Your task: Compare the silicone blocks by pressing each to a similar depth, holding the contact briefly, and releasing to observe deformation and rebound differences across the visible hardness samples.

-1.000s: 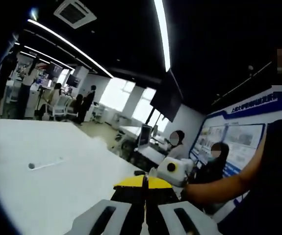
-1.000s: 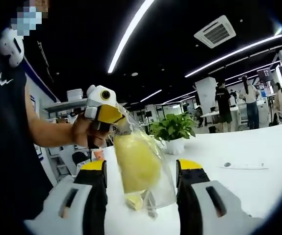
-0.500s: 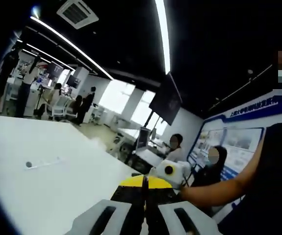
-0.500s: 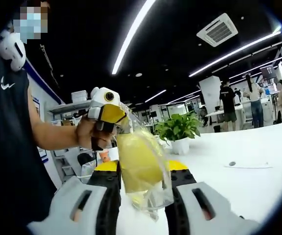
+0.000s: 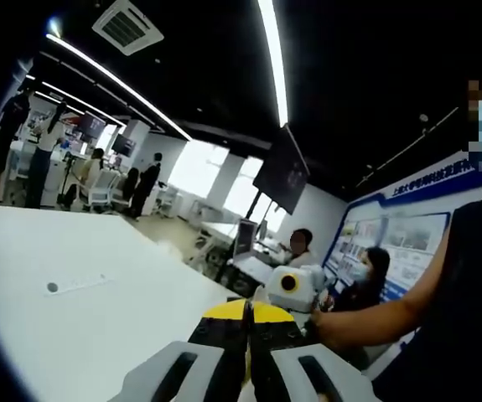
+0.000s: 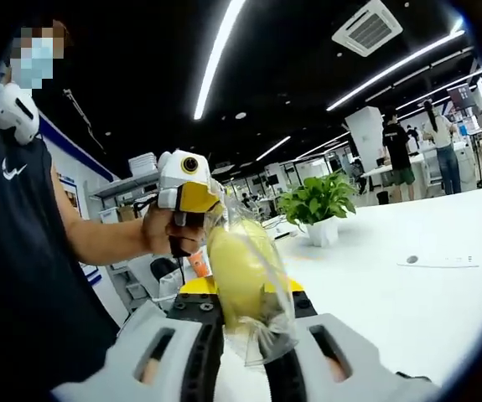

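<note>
Right tool (image 6: pixel 242 314) squeezes bagged yellow block (image 6: pixel 239 272) above bare white table (image 6: pixel 408 301)

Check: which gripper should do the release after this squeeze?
Right. The right gripper is closed on the bagged yellow block, so opening it probably ends the press. The left gripper pinches the bag's top, suspending it.

Clear, glossy plastic bag (image 6: pixel 253 310), crinkled and catching the light, wraps a smooth matt yellow block (image 6: pixel 236 272). The right gripper (image 6: pixel 242 335) shows matt grey plastic shells with black inner faces. The counter (image 6: pixel 408 293) looks smooth, white, faintly shiny.
</note>
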Action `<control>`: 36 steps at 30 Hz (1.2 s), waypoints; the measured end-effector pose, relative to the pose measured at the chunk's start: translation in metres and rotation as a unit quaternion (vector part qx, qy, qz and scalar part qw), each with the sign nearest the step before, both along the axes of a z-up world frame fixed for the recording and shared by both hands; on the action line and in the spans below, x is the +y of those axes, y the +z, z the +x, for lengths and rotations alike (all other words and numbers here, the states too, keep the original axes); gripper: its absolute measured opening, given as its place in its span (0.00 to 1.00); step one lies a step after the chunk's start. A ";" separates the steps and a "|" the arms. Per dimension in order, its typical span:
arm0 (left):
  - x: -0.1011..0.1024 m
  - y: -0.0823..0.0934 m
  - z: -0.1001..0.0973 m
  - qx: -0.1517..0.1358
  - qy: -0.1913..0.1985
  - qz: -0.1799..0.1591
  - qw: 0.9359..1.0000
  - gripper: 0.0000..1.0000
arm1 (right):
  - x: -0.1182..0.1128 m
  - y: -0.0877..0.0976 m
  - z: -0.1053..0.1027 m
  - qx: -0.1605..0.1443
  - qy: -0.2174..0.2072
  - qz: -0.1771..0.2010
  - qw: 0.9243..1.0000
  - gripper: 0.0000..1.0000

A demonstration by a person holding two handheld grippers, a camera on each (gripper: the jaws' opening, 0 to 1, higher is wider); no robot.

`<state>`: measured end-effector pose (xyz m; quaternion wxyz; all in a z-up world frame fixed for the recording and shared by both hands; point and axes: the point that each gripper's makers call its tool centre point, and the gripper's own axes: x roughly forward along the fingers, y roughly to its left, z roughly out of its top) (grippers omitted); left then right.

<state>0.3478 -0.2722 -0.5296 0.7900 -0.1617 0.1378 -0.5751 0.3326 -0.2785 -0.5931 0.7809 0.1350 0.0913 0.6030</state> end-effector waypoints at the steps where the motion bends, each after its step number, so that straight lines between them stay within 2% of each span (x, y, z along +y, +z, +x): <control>1: 0.001 -0.001 -0.001 -0.004 -0.001 0.003 1.000 0.00 | 0.000 0.000 -0.001 0.002 0.000 -0.003 1.000 0.09; 10: 0.006 -0.006 -0.002 -0.018 0.006 0.008 1.000 0.00 | 0.005 -0.004 -0.007 0.043 0.017 -0.021 0.999 0.05; 11: 0.007 -0.005 -0.002 -0.031 0.010 0.006 0.999 0.00 | 0.005 -0.003 -0.007 0.045 0.015 -0.021 0.999 0.05; 13: 0.008 -0.006 -0.003 -0.036 0.011 0.008 0.999 0.00 | 0.006 -0.004 -0.006 0.054 0.017 -0.028 0.998 0.04; 17: 0.012 -0.008 -0.003 -0.037 0.007 0.012 0.999 0.00 | 0.009 -0.005 -0.009 0.056 0.022 -0.038 0.997 0.04; 19: 0.013 -0.011 -0.003 -0.059 0.009 0.025 0.998 0.00 | 0.010 -0.007 -0.010 0.056 0.024 -0.044 0.997 0.04; 25: 0.014 -0.012 -0.007 -0.074 -0.005 0.024 0.997 0.01 | 0.010 -0.009 -0.012 0.056 0.035 -0.056 0.996 0.04; 34: 0.015 -0.014 -0.008 -0.074 -0.005 0.032 0.997 0.00 | 0.011 -0.011 -0.013 0.055 0.041 -0.067 0.995 0.04; 36: 0.016 -0.015 -0.008 -0.066 -0.002 0.031 0.997 0.00 | 0.012 -0.011 -0.015 0.060 0.044 -0.066 0.995 0.04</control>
